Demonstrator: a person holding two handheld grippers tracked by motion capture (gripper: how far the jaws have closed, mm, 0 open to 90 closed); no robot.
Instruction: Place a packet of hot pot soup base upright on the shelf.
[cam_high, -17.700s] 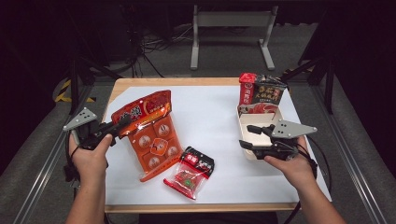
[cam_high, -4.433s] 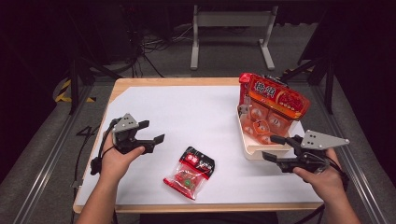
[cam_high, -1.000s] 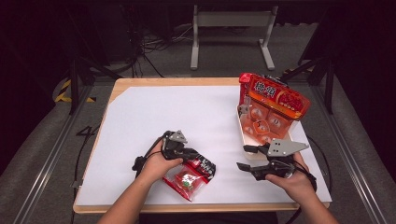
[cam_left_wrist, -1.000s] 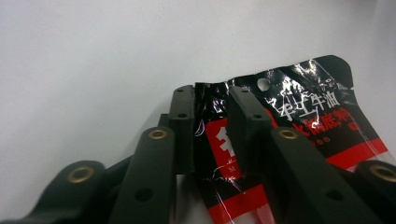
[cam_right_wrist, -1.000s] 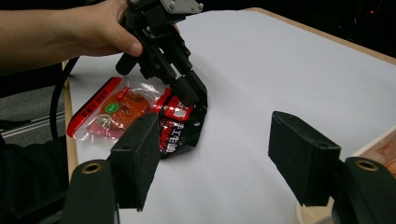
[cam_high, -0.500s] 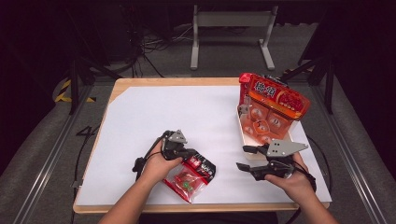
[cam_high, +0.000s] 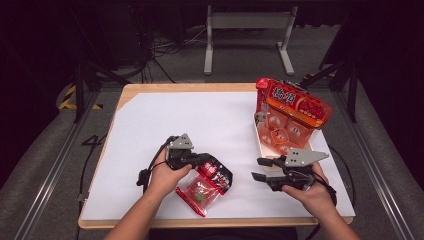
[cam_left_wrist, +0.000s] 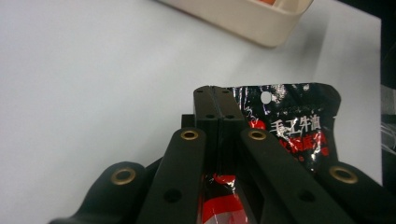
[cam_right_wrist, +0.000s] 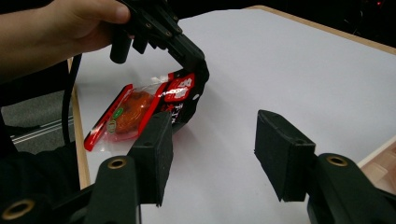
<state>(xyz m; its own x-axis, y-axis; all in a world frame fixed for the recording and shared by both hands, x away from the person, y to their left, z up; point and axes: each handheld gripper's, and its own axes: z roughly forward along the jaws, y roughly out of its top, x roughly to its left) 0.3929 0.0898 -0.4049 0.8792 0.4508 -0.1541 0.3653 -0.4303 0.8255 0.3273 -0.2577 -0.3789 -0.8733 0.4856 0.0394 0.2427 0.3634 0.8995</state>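
While the left gripper pinches the snack packet, right jaws gape.

L gripper: fingers clamped tight (tilted down) | R gripper: fingers apart, just been closing, level

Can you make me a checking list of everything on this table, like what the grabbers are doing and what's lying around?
Surface: white sheet over a wooden tabletop, flat.
Job's things: red-and-black plastic snack packet, its black end pinched and lifted.
Clutter: cream tray at the right, with a big red clear-plastic pack of round snacks leaning in it.
Grippers: left gripper shut on the packet's top edge; right gripper empty, jaws apart, having just been closing.
Cables: black cable trails from the left gripper; more cables lie on the floor.
Surroundings: dark room, grey floor, metal stand legs behind the table.
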